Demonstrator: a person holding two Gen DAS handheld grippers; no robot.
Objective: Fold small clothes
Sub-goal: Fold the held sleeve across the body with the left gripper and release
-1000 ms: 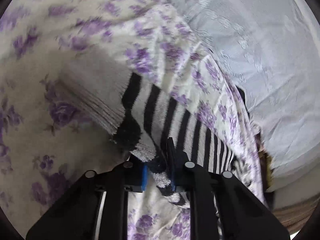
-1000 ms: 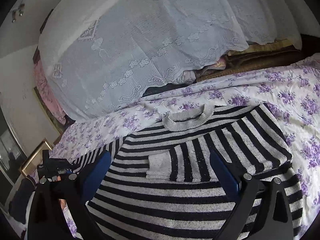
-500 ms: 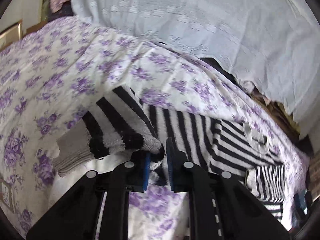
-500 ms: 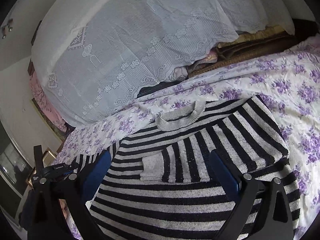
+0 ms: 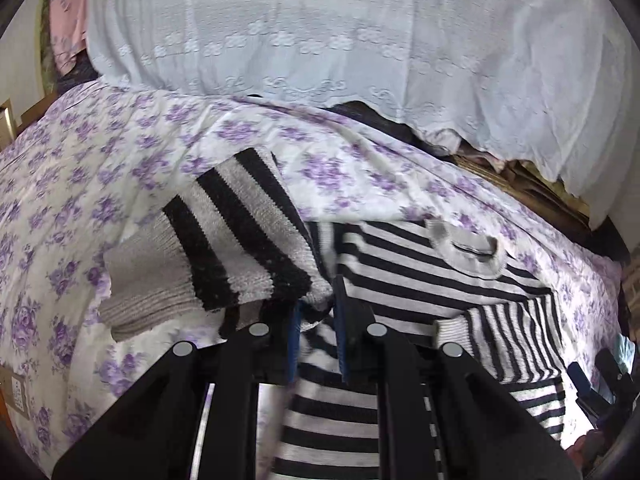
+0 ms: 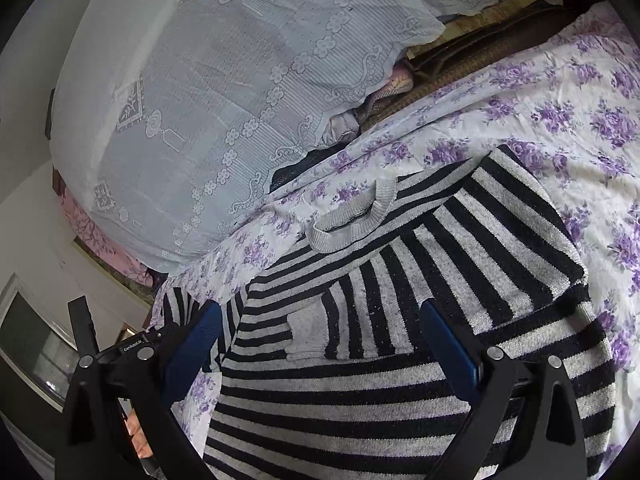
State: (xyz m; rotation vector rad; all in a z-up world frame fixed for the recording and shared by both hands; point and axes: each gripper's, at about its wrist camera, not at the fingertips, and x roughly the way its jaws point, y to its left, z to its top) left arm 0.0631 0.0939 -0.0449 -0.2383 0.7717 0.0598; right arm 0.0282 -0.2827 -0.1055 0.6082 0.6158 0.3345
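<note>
A black and grey striped sweater lies flat on the floral bed, its grey collar pointing to the far side. Its right sleeve is folded across the chest. My left gripper is shut on the other sleeve and holds it lifted beside the sweater body, the grey cuff hanging to the left. My right gripper is open and empty, hovering above the sweater's chest. The left gripper also shows at the left edge of the right wrist view.
The bed has a white sheet with purple flowers. A big pile covered by white lace cloth stands along the far side. Brown folded blankets lie under it at the right. A wall and framed panel are at the left.
My left gripper has lifted the sleeve off the bed and swung it toward the sweater body, which has come into its view. My right gripper has moved closer over the sweater, still open.
</note>
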